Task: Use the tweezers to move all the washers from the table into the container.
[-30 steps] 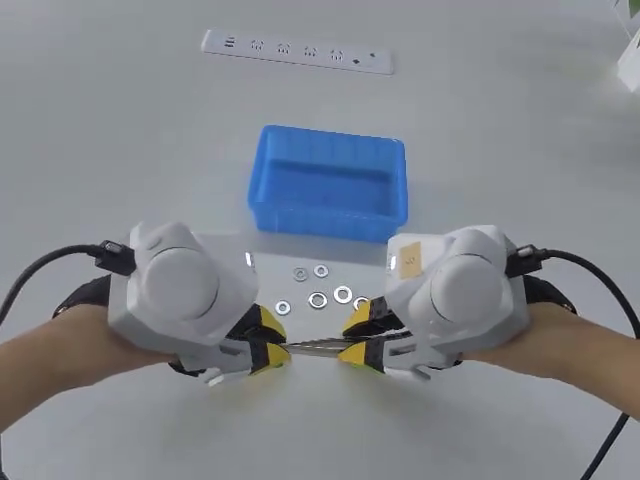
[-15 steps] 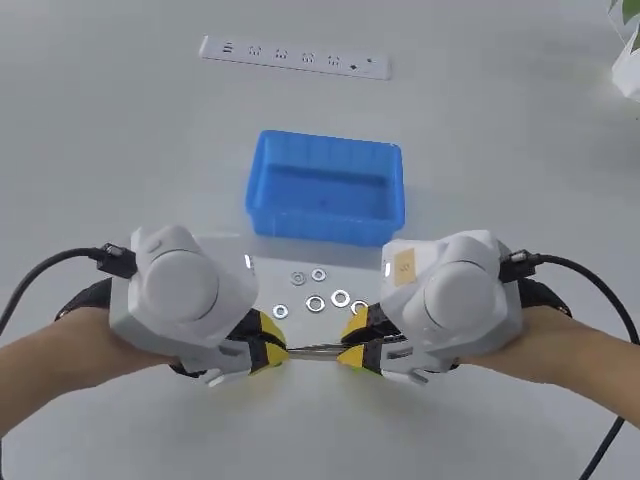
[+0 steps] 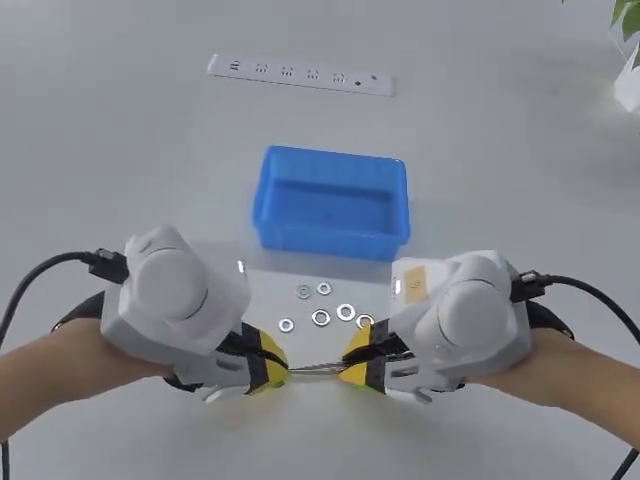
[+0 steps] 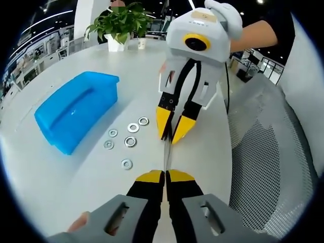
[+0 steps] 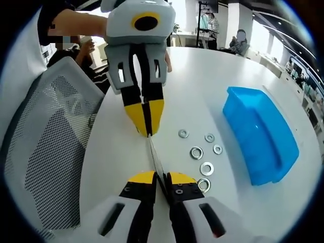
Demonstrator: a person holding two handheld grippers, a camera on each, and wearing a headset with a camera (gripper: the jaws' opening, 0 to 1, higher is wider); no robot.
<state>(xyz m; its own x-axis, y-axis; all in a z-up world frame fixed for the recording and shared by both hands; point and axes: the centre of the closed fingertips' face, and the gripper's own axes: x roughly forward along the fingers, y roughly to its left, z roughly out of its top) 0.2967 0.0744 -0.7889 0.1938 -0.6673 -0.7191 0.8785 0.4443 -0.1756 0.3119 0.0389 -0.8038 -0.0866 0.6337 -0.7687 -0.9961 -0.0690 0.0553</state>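
My left claw (image 3: pixel 270 367): clamped on one end of the tweezers (image 3: pixel 313 369). My right claw (image 3: pixel 350 367): clamped on the other end. Washers (image 3: pixel 321 317): six, loose on the bench (image 3: pixel 130 170), between tweezers and blue container (image 3: pixel 332 200).

Seemingly bare table (image 3: pixel 296 268) between washers (image 3: pixel 321 317), container (image 3: pixel 330 238)

Six washers (image 3: pixel 320 318), one blue container (image 3: pixel 330 240), one tweezers (image 3: pixel 314 368), one power strip (image 3: pixel 300 75), one potted plant (image 4: pixel 121 21).

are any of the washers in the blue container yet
No, the head view shows the blue container with nothing inside, and the washers lie on the table in front of it.
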